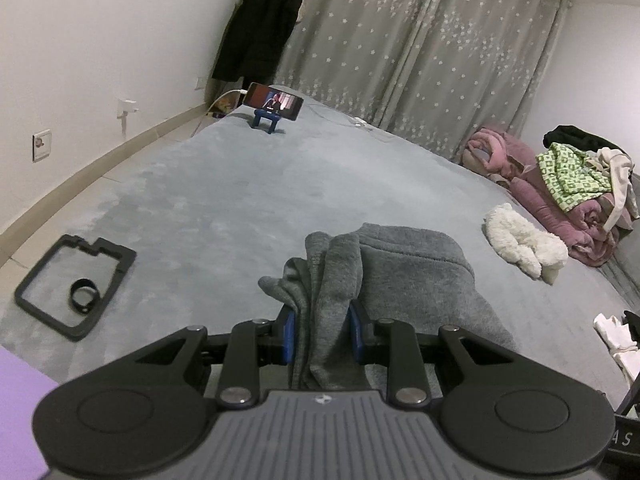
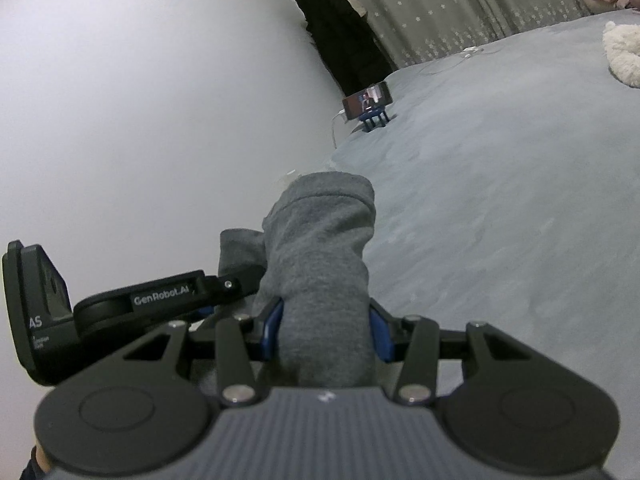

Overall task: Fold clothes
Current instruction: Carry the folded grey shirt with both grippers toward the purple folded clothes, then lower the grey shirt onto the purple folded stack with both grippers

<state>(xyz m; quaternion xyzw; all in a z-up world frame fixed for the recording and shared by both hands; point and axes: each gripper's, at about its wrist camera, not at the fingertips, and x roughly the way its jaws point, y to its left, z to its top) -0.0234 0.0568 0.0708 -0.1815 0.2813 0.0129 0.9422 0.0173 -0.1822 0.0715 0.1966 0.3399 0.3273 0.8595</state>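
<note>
Where claws [image 1: 323,334] clamp: gray garment [image 1: 400,264] edge.

Soft, matt grey fleece is being shown by the grey garment [image 1: 384,268], its surface finely napped. Matt black plastic with dull metal rivets is being shown by the left gripper [image 1: 322,334] and the right gripper [image 2: 326,330], each with smooth blue pads [image 2: 272,326]. A short, brushed pile is being displayed by the grey bed cover [image 1: 208,200]. A fluffy, woolly texture is being shown by the white plush garment [image 1: 524,246].
</note>
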